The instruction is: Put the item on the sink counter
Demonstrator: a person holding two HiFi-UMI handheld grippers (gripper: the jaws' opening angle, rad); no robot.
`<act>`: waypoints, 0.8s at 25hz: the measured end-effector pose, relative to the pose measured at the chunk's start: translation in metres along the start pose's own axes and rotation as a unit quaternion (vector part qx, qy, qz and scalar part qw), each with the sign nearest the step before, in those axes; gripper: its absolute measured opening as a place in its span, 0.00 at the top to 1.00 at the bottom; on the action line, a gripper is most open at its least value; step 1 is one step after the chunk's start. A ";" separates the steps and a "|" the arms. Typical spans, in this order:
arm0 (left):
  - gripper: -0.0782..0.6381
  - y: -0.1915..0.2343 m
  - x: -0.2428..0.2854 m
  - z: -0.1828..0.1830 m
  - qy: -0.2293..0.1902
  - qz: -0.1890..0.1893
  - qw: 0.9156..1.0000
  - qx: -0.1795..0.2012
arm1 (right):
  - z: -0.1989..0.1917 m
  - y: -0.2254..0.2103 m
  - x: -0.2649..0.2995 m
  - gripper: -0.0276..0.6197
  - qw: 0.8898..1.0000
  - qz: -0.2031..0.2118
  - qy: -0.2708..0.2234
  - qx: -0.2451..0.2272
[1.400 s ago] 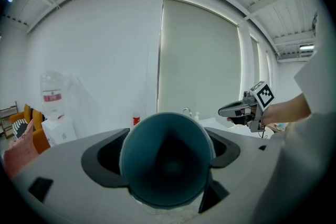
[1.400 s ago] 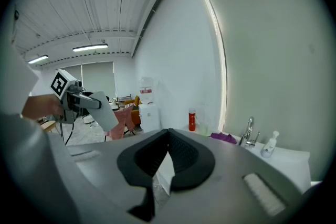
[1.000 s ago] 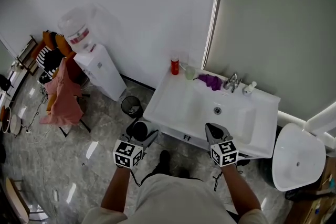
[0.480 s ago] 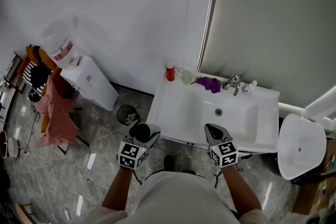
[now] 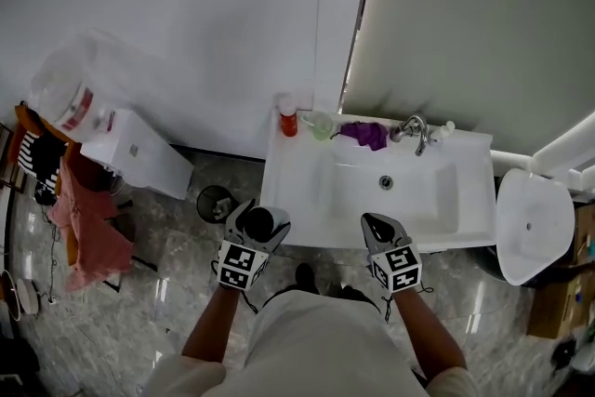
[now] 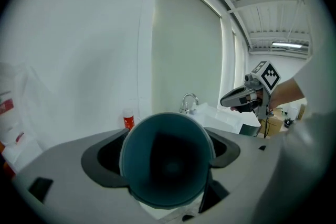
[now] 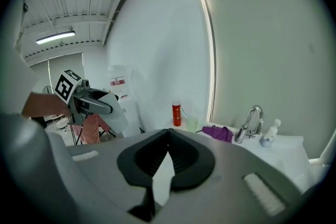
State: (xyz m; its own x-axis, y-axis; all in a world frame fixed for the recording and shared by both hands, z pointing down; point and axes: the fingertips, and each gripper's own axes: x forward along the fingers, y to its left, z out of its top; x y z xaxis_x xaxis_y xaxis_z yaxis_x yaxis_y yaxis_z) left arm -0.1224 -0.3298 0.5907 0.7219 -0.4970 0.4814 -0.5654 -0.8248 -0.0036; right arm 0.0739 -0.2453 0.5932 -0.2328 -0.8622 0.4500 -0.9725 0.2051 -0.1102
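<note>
A dark teal cup (image 5: 259,222) sits between the jaws of my left gripper (image 5: 256,224), which is shut on it, just off the front left corner of the white sink counter (image 5: 290,186). In the left gripper view the cup (image 6: 167,161) fills the space between the jaws, its mouth facing the camera. My right gripper (image 5: 379,227) hovers at the counter's front edge before the basin; in the right gripper view its jaws (image 7: 168,135) meet at the tips with nothing between them.
On the counter's back edge stand a red bottle (image 5: 288,120), a pale green cup (image 5: 322,125), a purple cloth (image 5: 364,134), the faucet (image 5: 415,133) and a small soap bottle (image 5: 445,131). A water dispenser (image 5: 116,149), a bin (image 5: 216,203) and clothes (image 5: 82,217) are left; a white bowl (image 5: 534,228) right.
The sink has come nearer and squarer in the head view. My left gripper with the cup has shifted right, up to the counter's front left corner. The right gripper holds its place.
</note>
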 end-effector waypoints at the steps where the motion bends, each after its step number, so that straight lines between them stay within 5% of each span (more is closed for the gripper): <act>1: 0.32 0.004 0.007 0.000 0.002 -0.005 1.000 0.004 | -0.002 -0.001 0.003 0.94 1.000 -0.004 0.004 0.004; 12: 0.32 0.031 0.087 -0.015 0.025 -0.043 0.998 0.037 | -0.031 -0.012 0.023 0.94 0.997 -0.047 0.038 0.042; 20: 0.32 0.041 0.145 -0.040 0.048 -0.035 0.997 0.055 | -0.039 -0.030 0.041 0.94 0.994 -0.071 0.040 0.079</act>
State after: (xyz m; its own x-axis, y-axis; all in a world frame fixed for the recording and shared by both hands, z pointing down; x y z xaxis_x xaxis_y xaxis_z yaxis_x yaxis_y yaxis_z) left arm -0.0574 -0.4251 0.6950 0.7142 -0.4135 0.5647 -0.4638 -0.8839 -0.0605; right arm 0.0929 -0.2685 0.6497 -0.0987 -0.8365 0.5391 -0.9845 0.0032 -0.1753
